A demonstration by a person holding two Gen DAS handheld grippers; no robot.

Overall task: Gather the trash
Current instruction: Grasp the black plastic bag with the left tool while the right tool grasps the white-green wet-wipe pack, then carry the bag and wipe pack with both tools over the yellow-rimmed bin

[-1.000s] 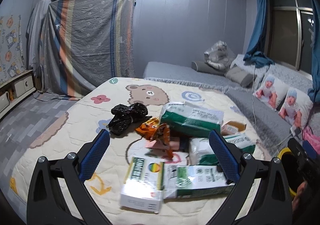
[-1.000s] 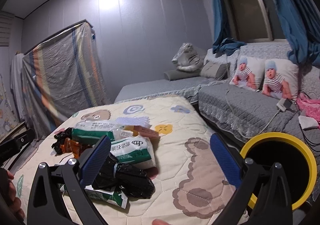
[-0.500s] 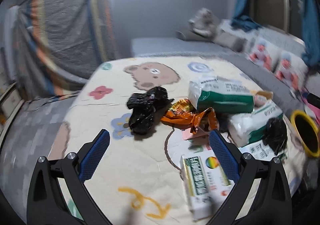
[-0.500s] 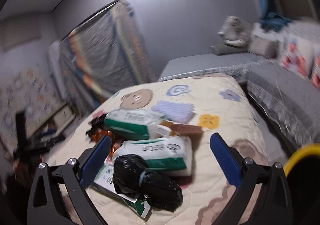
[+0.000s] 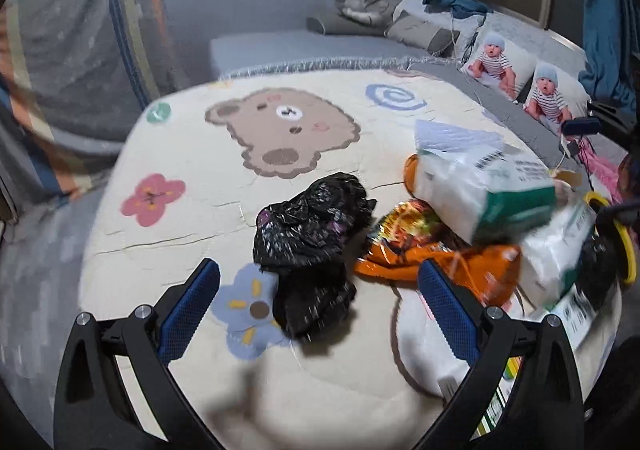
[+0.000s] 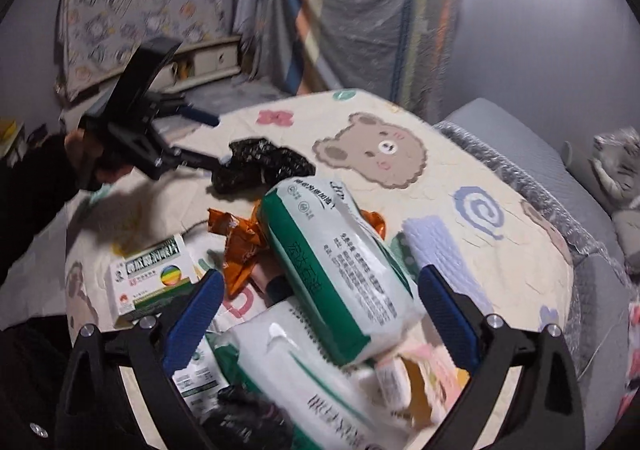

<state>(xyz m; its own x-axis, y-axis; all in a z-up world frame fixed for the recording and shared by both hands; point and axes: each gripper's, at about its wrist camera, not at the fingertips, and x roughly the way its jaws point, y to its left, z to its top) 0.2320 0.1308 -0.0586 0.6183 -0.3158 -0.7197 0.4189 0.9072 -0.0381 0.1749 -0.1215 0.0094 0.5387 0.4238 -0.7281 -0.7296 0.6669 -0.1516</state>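
A: Reaching with your left tool (image 5: 318, 294), its blue pads spread wide and empty, you have the black plastic bag (image 5: 310, 238) right between them on the bear-print quilt (image 5: 200, 209).

B: How will it handle?

A: Probably light, soft and crinkly, likely to collapse. Pinch a raised fold at the near lump rather than the flat edge, or it may slip out.

B: What crowds it?

A: The orange wrapper (image 5: 436, 262) lies just beside it, near your right pad, with a green-and-white packet (image 5: 484, 189) piled over it. Take care not to snag the foil.

B: And the other hand?

A: Your right tool (image 6: 320, 312) is also wide, holding nothing, hovering over the green-and-white packets (image 6: 340, 262). A small box (image 6: 154, 280) lies by its left pad, and a second black bag (image 6: 244, 418) sits low in that view.
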